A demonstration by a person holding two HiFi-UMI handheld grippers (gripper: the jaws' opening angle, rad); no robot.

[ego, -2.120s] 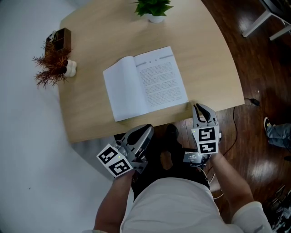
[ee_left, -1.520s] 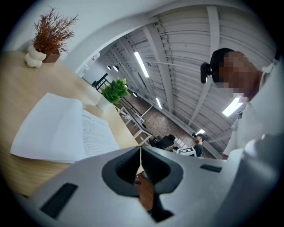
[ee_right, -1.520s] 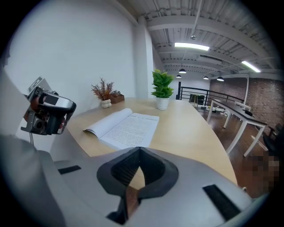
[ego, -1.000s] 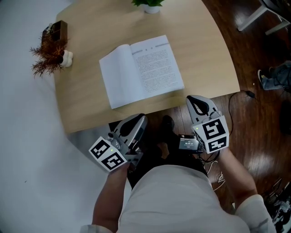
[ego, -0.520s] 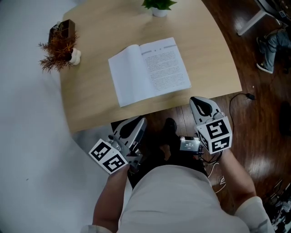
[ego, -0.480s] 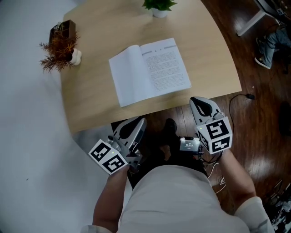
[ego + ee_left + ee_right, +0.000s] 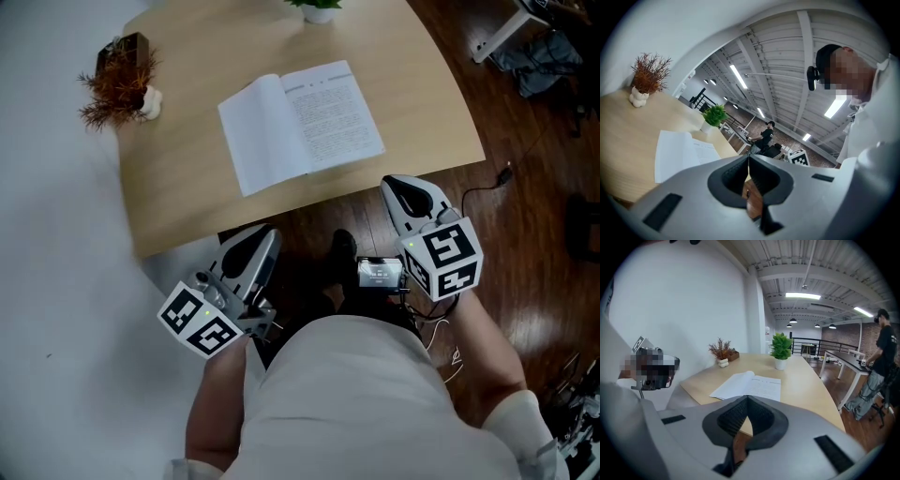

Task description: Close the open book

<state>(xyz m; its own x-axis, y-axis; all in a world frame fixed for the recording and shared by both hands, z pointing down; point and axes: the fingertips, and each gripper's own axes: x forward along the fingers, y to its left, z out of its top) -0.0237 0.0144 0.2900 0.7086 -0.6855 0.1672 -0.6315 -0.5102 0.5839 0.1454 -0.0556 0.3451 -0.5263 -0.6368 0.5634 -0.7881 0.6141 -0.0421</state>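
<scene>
Book [image 7: 300, 122] is laid open and flat on the table [image 7: 178, 206], close to its near edge. The right page is printed, the left apparently blank. Bare wood is left at the book's left side. The spine is pointed away from the person, the long axis across. Left gripper [image 7: 255, 246] and right gripper [image 7: 401, 190] are held off the table, jaws pressed together, empty.

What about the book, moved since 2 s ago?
No. The book keeps its place against the table near edge and the dried plant; only the camera shifted.
</scene>
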